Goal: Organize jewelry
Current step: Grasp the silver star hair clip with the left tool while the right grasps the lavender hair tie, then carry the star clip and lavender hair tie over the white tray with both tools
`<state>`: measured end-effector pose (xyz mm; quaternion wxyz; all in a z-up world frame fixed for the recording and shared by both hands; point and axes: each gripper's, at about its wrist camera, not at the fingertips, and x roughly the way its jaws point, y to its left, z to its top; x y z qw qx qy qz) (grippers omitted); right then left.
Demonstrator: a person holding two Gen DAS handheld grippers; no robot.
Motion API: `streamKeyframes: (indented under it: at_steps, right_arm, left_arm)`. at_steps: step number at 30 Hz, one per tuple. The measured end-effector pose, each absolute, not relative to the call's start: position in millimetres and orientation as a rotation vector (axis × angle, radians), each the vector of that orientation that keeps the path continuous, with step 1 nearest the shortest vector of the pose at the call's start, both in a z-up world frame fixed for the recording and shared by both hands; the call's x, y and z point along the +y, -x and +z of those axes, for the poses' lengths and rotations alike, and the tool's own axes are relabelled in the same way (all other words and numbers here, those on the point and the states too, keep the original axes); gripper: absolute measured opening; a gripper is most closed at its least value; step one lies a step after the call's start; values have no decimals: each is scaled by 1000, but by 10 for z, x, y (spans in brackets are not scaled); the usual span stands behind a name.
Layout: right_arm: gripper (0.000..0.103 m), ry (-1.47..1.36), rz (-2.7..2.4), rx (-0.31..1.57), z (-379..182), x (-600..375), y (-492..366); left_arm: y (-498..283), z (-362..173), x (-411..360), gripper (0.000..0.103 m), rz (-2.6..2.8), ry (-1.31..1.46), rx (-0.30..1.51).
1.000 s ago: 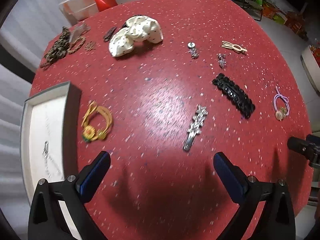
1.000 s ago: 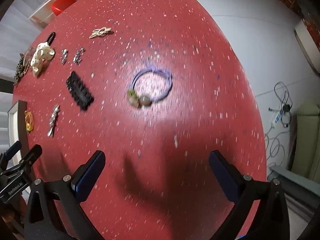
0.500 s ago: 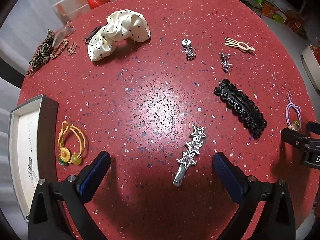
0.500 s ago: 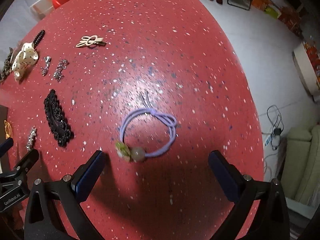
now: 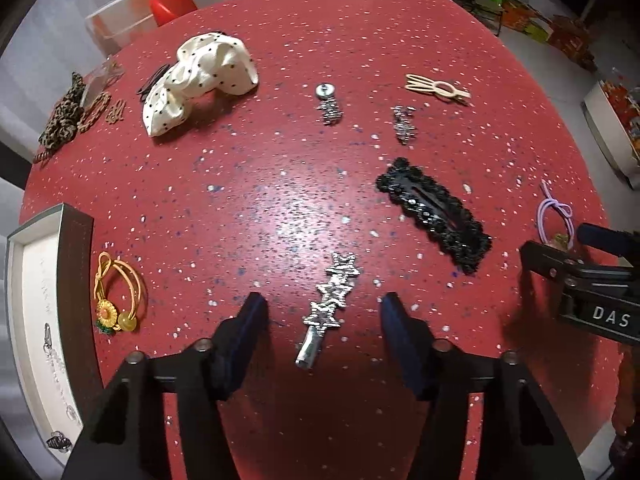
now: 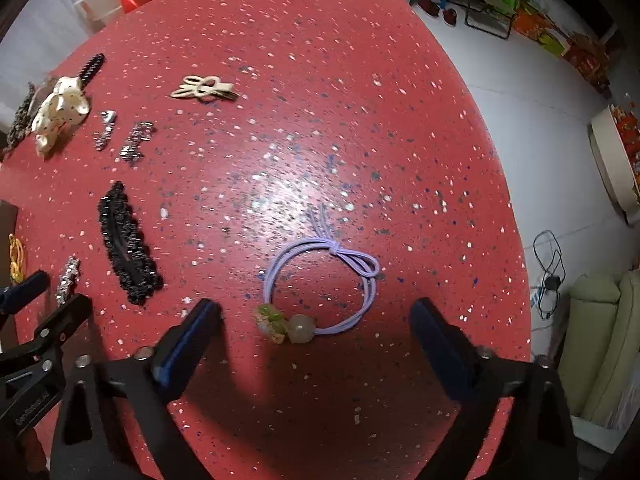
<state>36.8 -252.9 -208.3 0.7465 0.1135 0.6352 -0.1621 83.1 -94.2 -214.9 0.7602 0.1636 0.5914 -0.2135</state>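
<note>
A silver star hair clip (image 5: 331, 304) lies on the red speckled table (image 5: 260, 184), right between the blue pads of my left gripper (image 5: 324, 306). Those jaws are closing and stand apart from the clip on both sides. A purple hair tie (image 6: 371, 292) with a green charm and a pale bead lies flat between the fingers of my right gripper (image 6: 316, 310). Its jaws are closing too, still wide, and touch nothing. In the left wrist view the right gripper (image 5: 580, 258) shows at the right edge, by the purple hair tie (image 5: 554, 210).
A grey tray with white lining (image 5: 74, 264) stands at the left, a yellow sunflower hair tie (image 5: 116, 300) beside it. A black beaded clip (image 5: 434, 216), two silver pieces (image 5: 328, 106), a beige clip (image 5: 438, 89) and a dotted scrunchie (image 5: 200, 80) lie farther off. The table edge (image 6: 516, 264) is close on the right.
Both grippers came lower over the table and their jaws narrowed. The star clip now lies between the left pads, and the purple tie sits between the right fingers.
</note>
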Motion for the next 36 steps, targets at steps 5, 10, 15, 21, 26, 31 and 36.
streamKeyframes:
  at_steps: [5,10,15,21,26,31,36]
  right_arm:
    - [74,-246,-356,1382,-2021,-2393,-387]
    - [54,-240,-355,1377,-1957,-2364,-393]
    - [10,-248,-338,1379,-1918,-2367,-433]
    - [9,-362,-297,1376,-1855,-2419,-368]
    - [9,-428,-271,1367,-1756,-2461,-246]
    - [9,-460,-267,1372,-1682,-2513,-118]
    - [9,-463,-252,1366,-1598,-2409,-63]
  left_arm:
    - [-762,-2107,-1075,42,-469,-352,1299]
    - [-750,-2054,-1023,19,-485,-336,1312]
    - [-775,-2030,-865,19,-495,-283,1332]
    - [-767,-1899,-673,19,-506,-258,1326]
    - [-787,-1774,-577,18,-510,-238,1320]
    - [-719,-1659,-469,18,-520,-224,1315]
    - [-653,-1549,-276,18,-522,-200,1313]
